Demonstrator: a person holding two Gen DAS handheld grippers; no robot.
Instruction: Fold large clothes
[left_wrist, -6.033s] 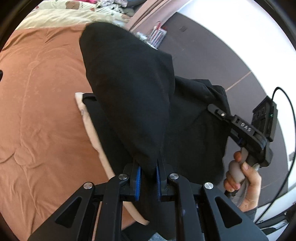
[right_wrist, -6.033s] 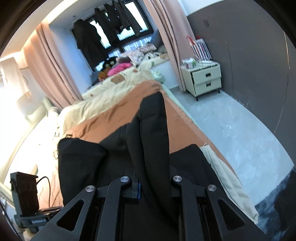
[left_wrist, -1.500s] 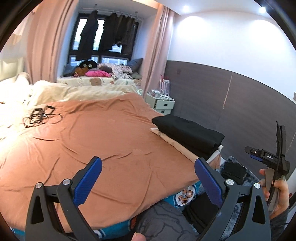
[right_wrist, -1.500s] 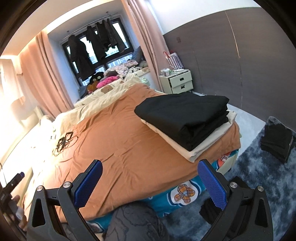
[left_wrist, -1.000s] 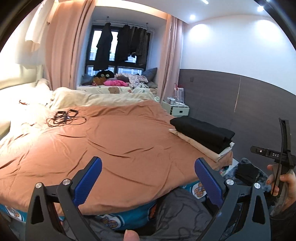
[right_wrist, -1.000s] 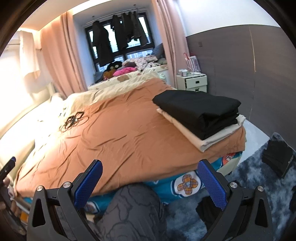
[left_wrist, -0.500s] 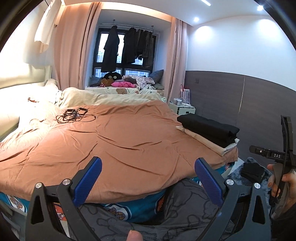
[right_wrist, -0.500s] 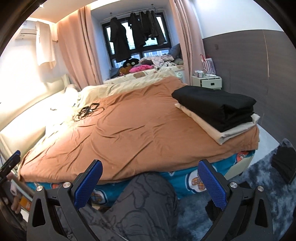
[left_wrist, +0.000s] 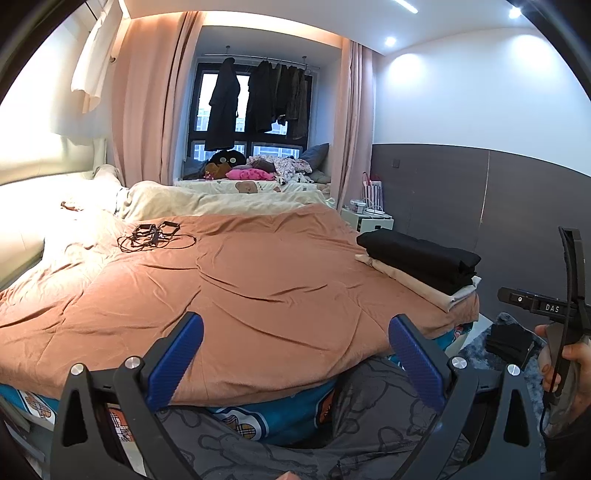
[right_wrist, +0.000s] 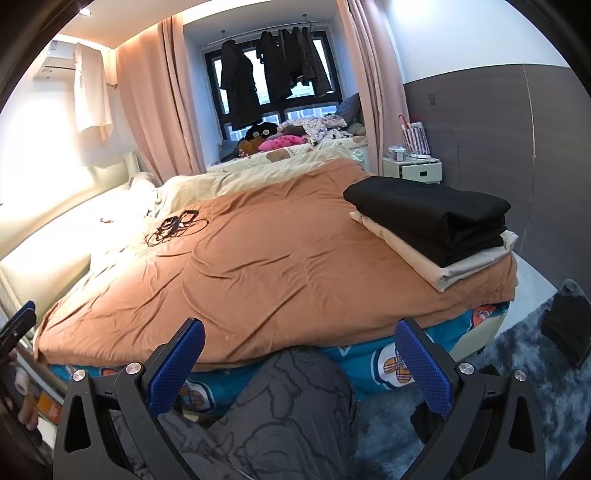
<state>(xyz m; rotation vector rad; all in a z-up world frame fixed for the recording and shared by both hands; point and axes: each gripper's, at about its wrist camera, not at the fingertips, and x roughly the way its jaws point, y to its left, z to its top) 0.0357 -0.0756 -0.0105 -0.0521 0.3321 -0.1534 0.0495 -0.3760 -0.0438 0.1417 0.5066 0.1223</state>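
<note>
Left gripper (left_wrist: 295, 354) at 6 o'clock in its own view, jaws spread wide, blue pads (left_wrist: 176, 360) bare, nothing between them. Right gripper (right_wrist: 299, 356) same in its view: jaws wide apart, empty. Right gripper also seen from left view at 3 o'clock, held in a hand (left_wrist: 561, 365), edge-on there.

Below both grippers, at 6 o'clock: person's knee in grey patterned trousers (right_wrist: 291, 406), up against the bed's edge. Blue cartoon-print sheet (right_wrist: 384, 363) shows under the blanket edge.

Grey shaggy rug (right_wrist: 517, 398) on floor at 4 o'clock in right view, with a dark folded item (right_wrist: 569, 325) lying on it.

Orange blanket (left_wrist: 240, 288) covers the bed, wrinkled, mostly bare in the middle.

Stack (right_wrist: 436, 225) of folded clothes sits on the blanket at the bed's right corner, 2 o'clock in right view, 3 o'clock in left view (left_wrist: 417, 262). Black garment (right_wrist: 428, 208) on top: folded into a thick flat rectangle, several layers showing at the near end, edges fairly square, surface smooth. Under it a beige piece (right_wrist: 443, 262), folded flat, wider than the black one, sticking out along the near and left sides. Both grippers well apart from the stack.

Black cables (left_wrist: 155, 238) in a tangle on the blanket at 10 o'clock, far side.

Cream bedding (left_wrist: 207, 199) beyond the blanket. White nightstand (right_wrist: 417, 170) at 1 o'clock by the grey wall panel. Pink curtains (left_wrist: 147, 110) frame a window (left_wrist: 258, 107) at 12 o'clock with dark coats hung across it; soft toys and clothes piled on the sill below.
</note>
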